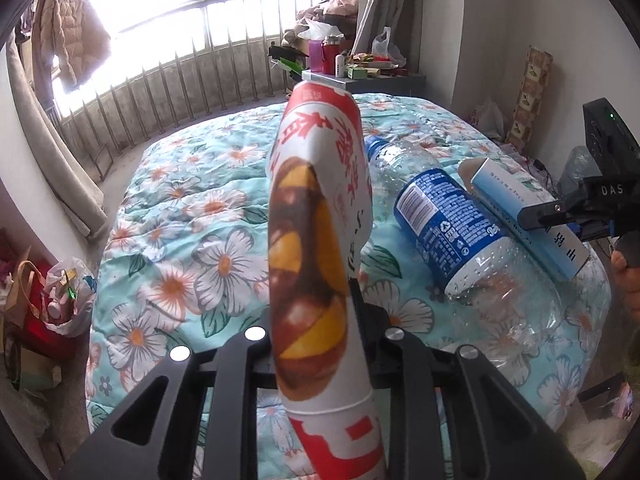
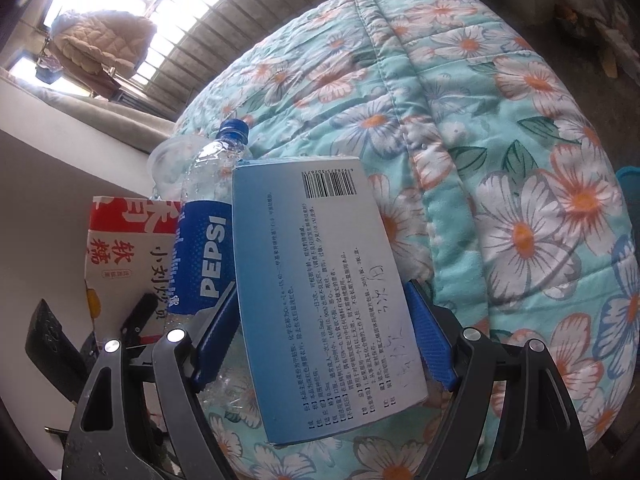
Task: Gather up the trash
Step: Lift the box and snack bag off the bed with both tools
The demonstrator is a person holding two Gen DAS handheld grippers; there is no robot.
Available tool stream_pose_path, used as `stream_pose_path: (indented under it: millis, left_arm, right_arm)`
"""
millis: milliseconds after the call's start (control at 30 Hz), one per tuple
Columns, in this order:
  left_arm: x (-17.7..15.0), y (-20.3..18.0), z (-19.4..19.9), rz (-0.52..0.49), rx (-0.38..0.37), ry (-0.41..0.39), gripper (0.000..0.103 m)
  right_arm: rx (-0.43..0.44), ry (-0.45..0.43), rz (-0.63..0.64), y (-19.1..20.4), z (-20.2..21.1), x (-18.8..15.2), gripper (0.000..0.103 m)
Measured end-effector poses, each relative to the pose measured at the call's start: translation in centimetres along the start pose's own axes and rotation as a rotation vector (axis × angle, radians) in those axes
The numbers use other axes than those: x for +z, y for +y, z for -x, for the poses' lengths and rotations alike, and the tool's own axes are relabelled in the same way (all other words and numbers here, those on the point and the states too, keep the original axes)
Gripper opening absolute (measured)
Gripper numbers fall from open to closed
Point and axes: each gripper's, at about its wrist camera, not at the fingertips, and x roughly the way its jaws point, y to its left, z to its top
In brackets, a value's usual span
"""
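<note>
A home bedroom: floral quilt (image 1: 192, 216) on bed, hanging jacket (image 1: 70, 28), cluttered nightstand (image 1: 384, 78).

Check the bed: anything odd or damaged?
Yes: the clear plastic Pepsi bottle lies on its side on the floral quilt, dented; the pale blue cardboard box leans against it, one end flap open.

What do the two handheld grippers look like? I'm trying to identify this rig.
Both are black plastic linkage frames with silver pivot bolts. The right gripper has blue ribbed finger pads; its body reads "DAS" beside a small green light. The left gripper's pads are hidden.
</note>
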Motion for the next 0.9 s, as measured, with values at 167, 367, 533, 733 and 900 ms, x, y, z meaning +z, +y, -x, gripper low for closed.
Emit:
stream_pose_path:
  millis: [167,367,533,733,900]
  left_arm:
    - [0.1,-0.3,0.2,-0.004,0.038,-0.003,0.02]
    - [0.2,-0.5,0.5,-0.014,0.061,-0.007,0.02]
    - [0.1,-0.9,0.8,-0.025,0.075,-0.012,0.02]
    - [0.1,-1.0,1.2,-0.031,0.085,-0.019,0.02]
    - [0.1,-1.0,1.8,-0.032,0.093,-0.03,0.02]
  right_arm:
    - [-0.022,0.009,0.044,0.7,-0.7,0.0,0.073]
    - [0.011,-0.011,0.032,0.5,-0.2,0.1,0.071]
    - [0.048,-0.02,-0.002,-0.3,0.6,0.0,0.071]
    - [0.077,-0.033,-0.017,-0.5,1.6,-0.5,0.071]
    - [0.093,-0.049,-0.019,-0.5,2.6,-0.7,0.071]
